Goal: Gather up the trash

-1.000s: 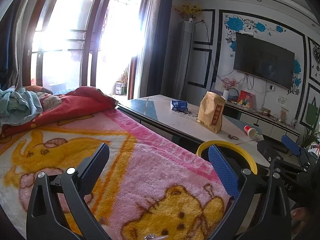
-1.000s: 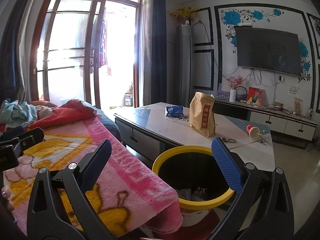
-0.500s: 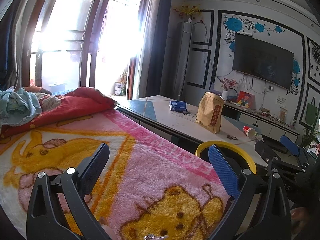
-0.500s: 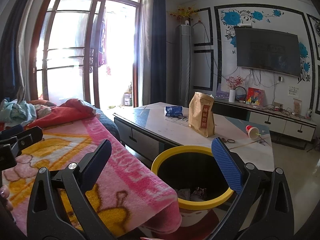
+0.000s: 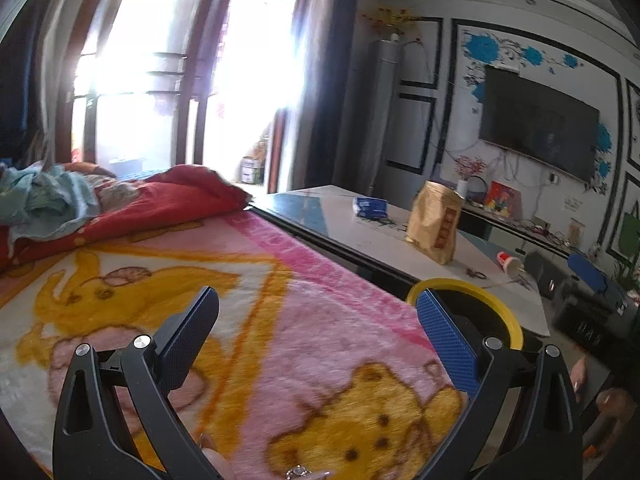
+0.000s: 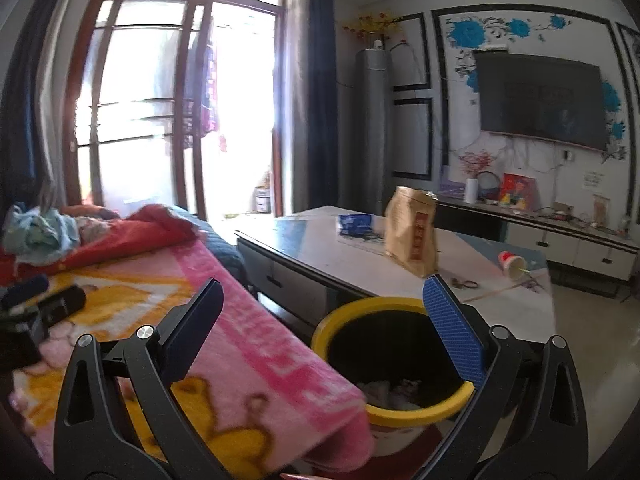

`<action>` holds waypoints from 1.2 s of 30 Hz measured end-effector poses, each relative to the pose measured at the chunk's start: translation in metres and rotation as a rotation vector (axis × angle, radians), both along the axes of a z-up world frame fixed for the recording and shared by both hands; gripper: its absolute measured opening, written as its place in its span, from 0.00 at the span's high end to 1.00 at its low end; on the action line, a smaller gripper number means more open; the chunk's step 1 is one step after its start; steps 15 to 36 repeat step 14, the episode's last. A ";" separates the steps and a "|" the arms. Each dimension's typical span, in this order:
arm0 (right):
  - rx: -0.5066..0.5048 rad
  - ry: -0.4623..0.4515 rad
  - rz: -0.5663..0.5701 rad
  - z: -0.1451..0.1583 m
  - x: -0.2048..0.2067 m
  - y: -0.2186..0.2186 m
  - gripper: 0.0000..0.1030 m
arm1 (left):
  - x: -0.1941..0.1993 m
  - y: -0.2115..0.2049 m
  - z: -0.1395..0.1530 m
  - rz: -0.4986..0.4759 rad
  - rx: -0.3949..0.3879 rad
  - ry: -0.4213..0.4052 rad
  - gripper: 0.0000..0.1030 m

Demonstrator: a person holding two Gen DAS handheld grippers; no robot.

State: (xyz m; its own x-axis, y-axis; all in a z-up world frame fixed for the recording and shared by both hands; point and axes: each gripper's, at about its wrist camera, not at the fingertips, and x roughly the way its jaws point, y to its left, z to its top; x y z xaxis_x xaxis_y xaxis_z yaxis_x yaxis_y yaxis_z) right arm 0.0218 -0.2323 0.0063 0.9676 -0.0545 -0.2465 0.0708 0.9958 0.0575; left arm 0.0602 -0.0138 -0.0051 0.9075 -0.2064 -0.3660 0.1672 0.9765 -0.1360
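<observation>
Holding crumpled scraps, yellow-rimmed bin (image 6: pixel 400 408) sits beside pink blanket (image 6: pixel 256 364).

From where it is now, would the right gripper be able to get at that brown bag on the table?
Probably yes. The right gripper is open and empty, the brown bag stands upright on the table with nothing around it, and only the yellow bin sits low between them.

Table (image 6: pixel 304 248) with bag (image 6: pixel 412 236), cup (image 6: pixel 511 261)
</observation>
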 end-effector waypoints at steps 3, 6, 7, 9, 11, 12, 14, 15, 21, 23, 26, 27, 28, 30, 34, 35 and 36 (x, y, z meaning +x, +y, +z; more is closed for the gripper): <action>0.033 0.018 0.134 0.013 0.015 0.039 0.11 | -0.003 0.046 0.001 0.091 -0.008 0.031 0.06; 0.057 0.113 0.397 0.020 0.038 0.123 0.11 | -0.006 0.119 -0.001 0.277 -0.005 0.086 0.06; 0.058 0.169 0.487 0.018 0.045 0.154 0.11 | -0.007 0.141 -0.002 0.343 0.000 0.107 0.06; 0.053 0.268 0.611 0.010 0.055 0.210 0.11 | -0.008 0.215 -0.015 0.559 0.030 0.226 0.06; 0.043 0.412 0.739 -0.007 0.062 0.281 0.11 | -0.017 0.286 -0.033 0.752 0.029 0.332 0.06; 0.038 0.480 0.791 -0.017 0.064 0.311 0.11 | -0.020 0.309 -0.039 0.807 0.021 0.364 0.06; -0.010 0.635 0.835 -0.045 0.068 0.376 0.11 | -0.030 0.368 -0.058 0.949 0.000 0.453 0.06; -0.010 0.635 0.835 -0.045 0.068 0.376 0.11 | -0.030 0.368 -0.058 0.949 0.000 0.453 0.06; -0.010 0.635 0.835 -0.045 0.068 0.376 0.11 | -0.030 0.368 -0.058 0.949 0.000 0.453 0.06; -0.010 0.635 0.835 -0.045 0.068 0.376 0.11 | -0.030 0.368 -0.058 0.949 0.000 0.453 0.06; -0.010 0.635 0.835 -0.045 0.068 0.376 0.11 | -0.030 0.368 -0.058 0.949 0.000 0.453 0.06; -0.010 0.635 0.835 -0.045 0.068 0.376 0.11 | -0.030 0.368 -0.058 0.949 0.000 0.453 0.06; -0.010 0.635 0.835 -0.045 0.068 0.376 0.11 | -0.030 0.368 -0.058 0.949 0.000 0.453 0.06; -0.010 0.635 0.835 -0.045 0.068 0.376 0.11 | -0.030 0.368 -0.058 0.949 0.000 0.453 0.06; -0.010 0.635 0.835 -0.045 0.068 0.376 0.11 | -0.030 0.368 -0.058 0.949 0.000 0.453 0.06; -0.010 0.635 0.835 -0.045 0.068 0.376 0.11 | -0.030 0.368 -0.058 0.949 0.000 0.453 0.06; -0.010 0.635 0.835 -0.045 0.068 0.376 0.11 | -0.030 0.368 -0.058 0.949 0.000 0.453 0.06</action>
